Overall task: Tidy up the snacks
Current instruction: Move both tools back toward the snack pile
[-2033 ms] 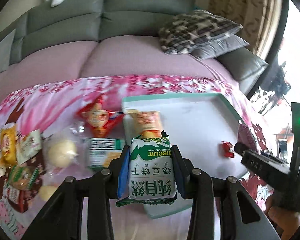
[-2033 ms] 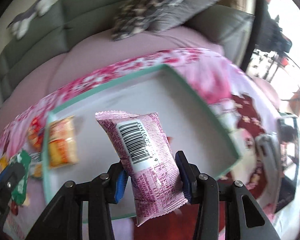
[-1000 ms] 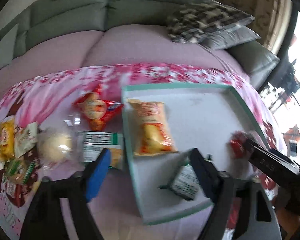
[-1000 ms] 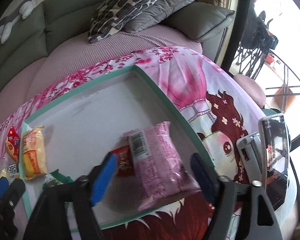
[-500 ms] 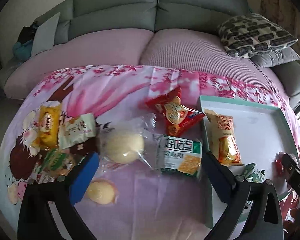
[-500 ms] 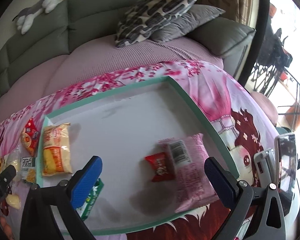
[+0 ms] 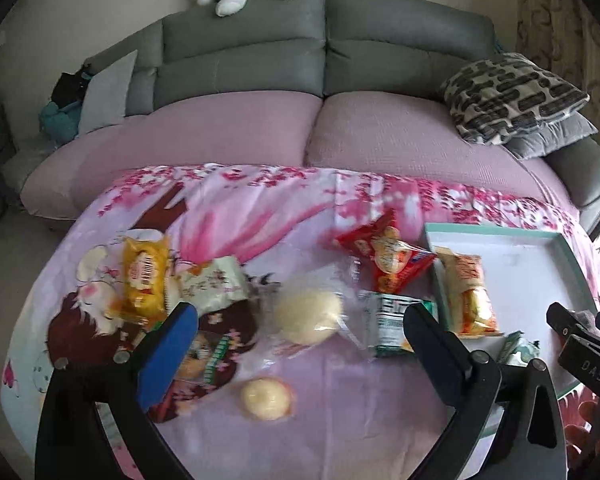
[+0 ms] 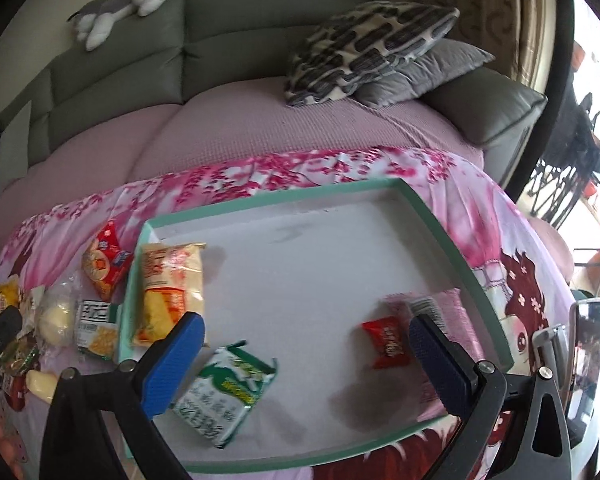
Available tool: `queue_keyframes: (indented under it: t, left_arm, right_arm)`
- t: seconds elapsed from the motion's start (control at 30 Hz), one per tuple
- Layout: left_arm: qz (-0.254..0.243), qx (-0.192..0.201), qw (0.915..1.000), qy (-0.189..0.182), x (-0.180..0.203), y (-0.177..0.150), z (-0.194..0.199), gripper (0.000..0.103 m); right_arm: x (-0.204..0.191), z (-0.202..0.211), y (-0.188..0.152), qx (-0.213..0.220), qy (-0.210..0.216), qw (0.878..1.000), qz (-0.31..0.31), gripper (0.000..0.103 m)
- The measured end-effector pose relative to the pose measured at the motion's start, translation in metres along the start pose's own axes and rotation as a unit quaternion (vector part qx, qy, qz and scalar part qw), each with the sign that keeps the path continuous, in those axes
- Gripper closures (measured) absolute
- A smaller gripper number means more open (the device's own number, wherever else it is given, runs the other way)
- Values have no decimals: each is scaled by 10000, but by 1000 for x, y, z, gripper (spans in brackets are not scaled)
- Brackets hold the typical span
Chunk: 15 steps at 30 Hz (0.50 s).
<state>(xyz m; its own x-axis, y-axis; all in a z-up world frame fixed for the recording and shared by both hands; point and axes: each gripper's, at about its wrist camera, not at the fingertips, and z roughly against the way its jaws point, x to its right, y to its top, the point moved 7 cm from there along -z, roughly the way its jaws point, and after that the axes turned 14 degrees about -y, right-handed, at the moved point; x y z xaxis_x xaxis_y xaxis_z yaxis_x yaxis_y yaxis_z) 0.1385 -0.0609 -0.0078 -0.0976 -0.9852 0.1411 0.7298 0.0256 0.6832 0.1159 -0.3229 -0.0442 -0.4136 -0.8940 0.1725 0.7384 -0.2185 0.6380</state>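
Now left claw wide, empty, right claw likewise

grey sofa, patterned cushion, bright window

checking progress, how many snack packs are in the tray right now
4. An orange-yellow pack lies at the tray's left edge, a green-and-white biscuit pack front left, a small red pack right of centre, and a pink pack partly hidden behind the right gripper's finger.
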Motion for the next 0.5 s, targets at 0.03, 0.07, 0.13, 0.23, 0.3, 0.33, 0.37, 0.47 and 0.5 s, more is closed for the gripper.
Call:
queue_keyframes:
  t: [0.03, 0.07, 0.13, 0.23, 0.3, 0.33, 0.37, 0.47, 0.5]
  left_arm:
    - [46, 16, 10000, 28, -5, 0, 2, 1]
    - [146, 33, 9999, 49, -13, 0, 4, 1]
    - [294, 86, 9995, 54, -25, 0, 9, 1]
    - [411, 157, 9989, 148, -48, 2, 19, 1]
    - [407, 176, 9987, 268, -62, 2, 25, 1]
    - [372, 180, 9985, 370, -70, 2, 29, 1]
    - [341, 180, 9982, 460, -76, 2, 32, 1]
    - [323, 66, 9964, 779, -102, -2, 40, 1]
    - [345, 20, 9958, 845, -111, -3, 41, 1]
  right_arm:
    - [-5, 3, 0, 43, 53, 10000, -1, 0]
    - [-8, 5, 1, 66, 90, 9999, -6, 0]
    - [-18, 10, 2, 91, 232, 9997, -31, 0]
    - [-36, 15, -1, 31, 515, 9987, -26, 0]
    - [-47, 17, -3, -33, 674, 9977, 6, 0]
    - [-55, 18, -5, -87, 778, 9969, 26, 0]
    - [-60, 19, -6, -108, 820, 9966, 34, 0]
    - [-79, 25, -9, -136, 926, 9955, 156, 0]
    - [-87, 29, -9, -123, 941, 9952, 232, 0]
